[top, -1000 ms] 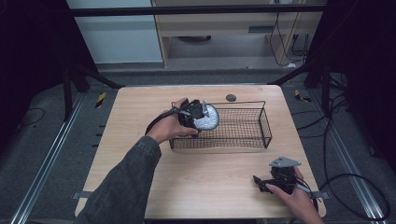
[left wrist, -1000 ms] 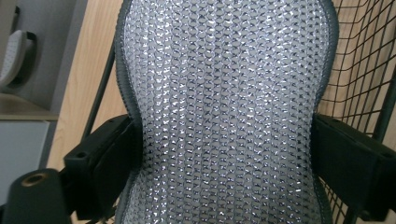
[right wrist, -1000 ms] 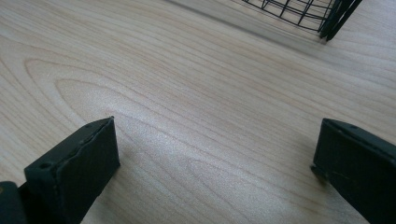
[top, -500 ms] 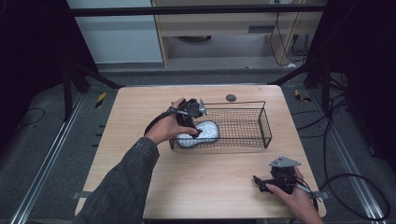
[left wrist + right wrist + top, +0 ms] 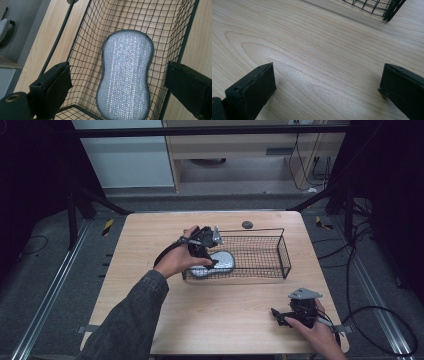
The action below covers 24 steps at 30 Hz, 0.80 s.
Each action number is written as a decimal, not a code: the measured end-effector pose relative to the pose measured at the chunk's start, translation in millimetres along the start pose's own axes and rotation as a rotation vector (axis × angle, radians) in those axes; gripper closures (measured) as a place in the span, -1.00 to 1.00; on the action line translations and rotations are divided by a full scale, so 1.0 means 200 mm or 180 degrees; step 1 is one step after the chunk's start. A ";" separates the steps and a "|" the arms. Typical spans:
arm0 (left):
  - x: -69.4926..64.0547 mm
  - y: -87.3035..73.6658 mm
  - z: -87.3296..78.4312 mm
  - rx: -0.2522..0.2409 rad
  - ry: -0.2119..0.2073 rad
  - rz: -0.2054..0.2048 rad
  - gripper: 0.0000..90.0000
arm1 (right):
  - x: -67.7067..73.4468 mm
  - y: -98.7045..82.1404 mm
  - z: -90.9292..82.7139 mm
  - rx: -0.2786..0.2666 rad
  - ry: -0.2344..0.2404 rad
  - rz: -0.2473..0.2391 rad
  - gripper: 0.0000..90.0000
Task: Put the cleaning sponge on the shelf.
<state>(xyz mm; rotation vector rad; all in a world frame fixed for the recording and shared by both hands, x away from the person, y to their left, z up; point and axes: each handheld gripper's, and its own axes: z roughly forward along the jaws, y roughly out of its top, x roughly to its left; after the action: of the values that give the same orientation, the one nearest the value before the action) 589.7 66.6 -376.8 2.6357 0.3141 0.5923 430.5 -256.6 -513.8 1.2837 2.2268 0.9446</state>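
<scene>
A silver-grey peanut-shaped mesh scouring pad [image 5: 125, 75] lies flat in the black wire basket's [image 5: 280, 251] left end, released beneath the left gripper [image 5: 209, 251], jaws just opened wide.

Wooden table [image 5: 165, 320]; small dark round disc [image 5: 247, 224] near far edge.

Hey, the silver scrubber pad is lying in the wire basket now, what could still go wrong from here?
Two things, both guesses. The left tool hangs open just above the scrubber pad, inside the wire basket. Lifting away, a jaw might catch the basket's mesh wall and drag the light basket across the table. The pad also lies at the basket's end nearest that hand, so a careless pull-back might hook it and tip it up against the wall. The right tool rests far off and poses little risk.
</scene>
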 end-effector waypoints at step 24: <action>-0.15 0.03 -0.08 -0.0219 -0.0006 -0.0079 -0.90 | 0.00 0.00 0.00 0.0000 -0.0001 -0.0004 -0.99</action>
<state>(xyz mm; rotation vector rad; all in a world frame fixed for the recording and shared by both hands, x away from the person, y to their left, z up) 557.1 58.1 -371.4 2.5628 0.3198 0.5820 430.5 -256.7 -513.9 1.2823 2.2269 0.9440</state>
